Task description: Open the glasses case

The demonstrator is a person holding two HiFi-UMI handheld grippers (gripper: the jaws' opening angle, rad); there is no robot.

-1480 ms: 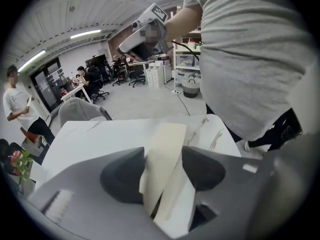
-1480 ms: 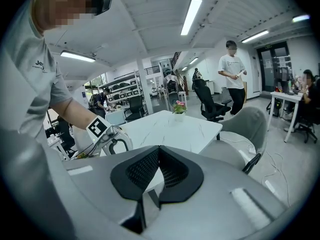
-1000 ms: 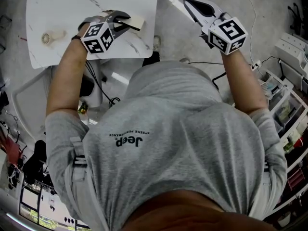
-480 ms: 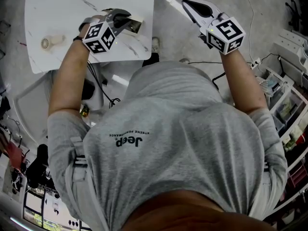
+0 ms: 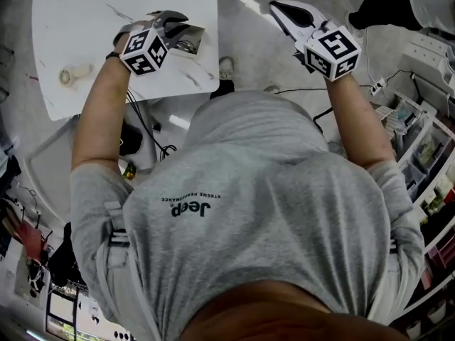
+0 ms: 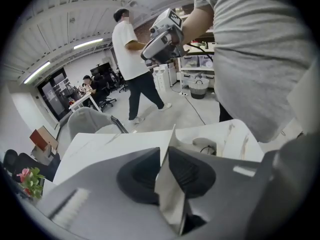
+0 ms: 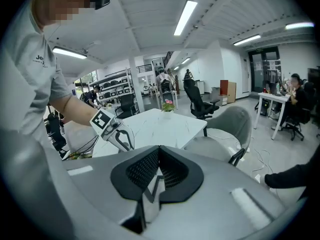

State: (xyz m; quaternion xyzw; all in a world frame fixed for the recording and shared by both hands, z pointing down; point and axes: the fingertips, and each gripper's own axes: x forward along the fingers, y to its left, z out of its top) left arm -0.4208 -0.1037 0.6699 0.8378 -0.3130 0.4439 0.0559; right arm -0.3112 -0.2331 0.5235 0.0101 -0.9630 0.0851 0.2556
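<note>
Marble table [image 5: 85,20] beneath left gripper [image 5: 179,23], jaws freshly closed on glasses case [image 5: 193,42] flap; right gripper [image 5: 279,7] shut, empty.

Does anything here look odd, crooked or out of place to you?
Nothing spilled or broken. The cream glasses case lies close to the edge of the white table, a thin flap of it pinched in the left gripper, whose jaws have just been closing on it. The right gripper hangs off the table, jaws together, empty.
</note>
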